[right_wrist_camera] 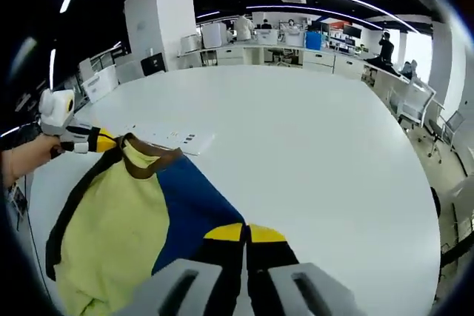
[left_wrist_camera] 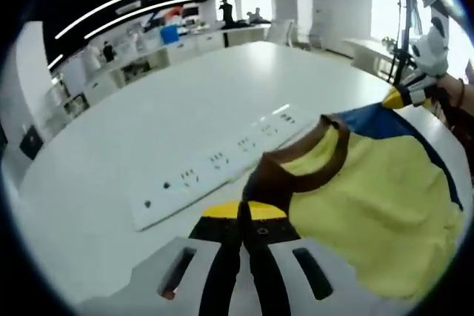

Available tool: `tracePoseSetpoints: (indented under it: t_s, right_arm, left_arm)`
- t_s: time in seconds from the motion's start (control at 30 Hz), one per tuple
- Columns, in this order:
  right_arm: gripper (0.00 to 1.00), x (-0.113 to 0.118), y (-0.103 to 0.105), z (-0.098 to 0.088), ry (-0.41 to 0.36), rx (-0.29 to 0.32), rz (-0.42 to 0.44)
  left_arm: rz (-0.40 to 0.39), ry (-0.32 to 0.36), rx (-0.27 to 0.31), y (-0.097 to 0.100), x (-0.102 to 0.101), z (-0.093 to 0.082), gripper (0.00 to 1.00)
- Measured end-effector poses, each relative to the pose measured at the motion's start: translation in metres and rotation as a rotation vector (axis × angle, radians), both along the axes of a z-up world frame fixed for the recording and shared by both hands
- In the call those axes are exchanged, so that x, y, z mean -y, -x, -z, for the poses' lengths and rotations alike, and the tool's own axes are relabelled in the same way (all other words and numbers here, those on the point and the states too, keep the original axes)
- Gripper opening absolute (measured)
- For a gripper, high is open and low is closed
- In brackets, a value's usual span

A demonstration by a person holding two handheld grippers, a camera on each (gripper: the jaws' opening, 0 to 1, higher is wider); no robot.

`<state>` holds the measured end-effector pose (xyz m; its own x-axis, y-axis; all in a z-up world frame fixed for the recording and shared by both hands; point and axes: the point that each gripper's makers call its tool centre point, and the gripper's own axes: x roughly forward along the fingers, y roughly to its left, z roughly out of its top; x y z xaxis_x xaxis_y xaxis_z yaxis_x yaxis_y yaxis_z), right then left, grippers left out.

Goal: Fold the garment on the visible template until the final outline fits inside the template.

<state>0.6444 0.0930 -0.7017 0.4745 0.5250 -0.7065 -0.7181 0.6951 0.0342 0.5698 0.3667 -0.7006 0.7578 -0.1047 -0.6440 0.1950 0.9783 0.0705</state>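
No readable writing. Garment [left_wrist_camera: 370,197] hangs stretched btwn grippers above table [left_wrist_camera: 148,123]; long axis 8→2 o'clock. Left gripper [left_wrist_camera: 250,216] jaws pinched on brown collar, right gripper [right_wrist_camera: 244,236] jaws pinched on blue edge.

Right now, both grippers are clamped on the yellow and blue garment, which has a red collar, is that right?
Not quite: the collar is brown, not red, as the left gripper view shows. The rest holds: the left gripper and the right gripper are each shut on the yellow and blue garment.
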Motion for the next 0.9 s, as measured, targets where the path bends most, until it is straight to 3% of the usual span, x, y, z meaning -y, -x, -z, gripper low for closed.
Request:
tracePoseSetpoints:
  t_s: [0.2, 0.53, 0.67, 0.8, 0.9]
  right_arm:
    - [0.00, 0.001, -0.001, 0.010, 0.055, 0.004, -0.012]
    - [0.00, 0.001, -0.002, 0.018, 0.076, 0.000, -0.009]
    - [0.00, 0.001, -0.004, 0.014, 0.083, 0.029, 0.011]
    - [0.22, -0.003, -0.006, -0.003, 0.026, 0.044, 0.038]
    - [0.25, -0.003, 0.000, -0.014, -0.004, 0.036, 0.041]
  left_arm:
    - [0.004, -0.027, -0.021, -0.004, -0.002, 0.009, 0.00]
    - [0.025, -0.109, -0.014, -0.005, -0.004, 0.016, 0.01]
    - [0.017, -0.133, -0.008, -0.002, -0.008, 0.008, 0.20]
    - [0.010, -0.099, 0.030, 0.004, -0.005, -0.010, 0.29]
    - [0.004, -0.036, 0.048, 0.016, 0.001, -0.022, 0.35]
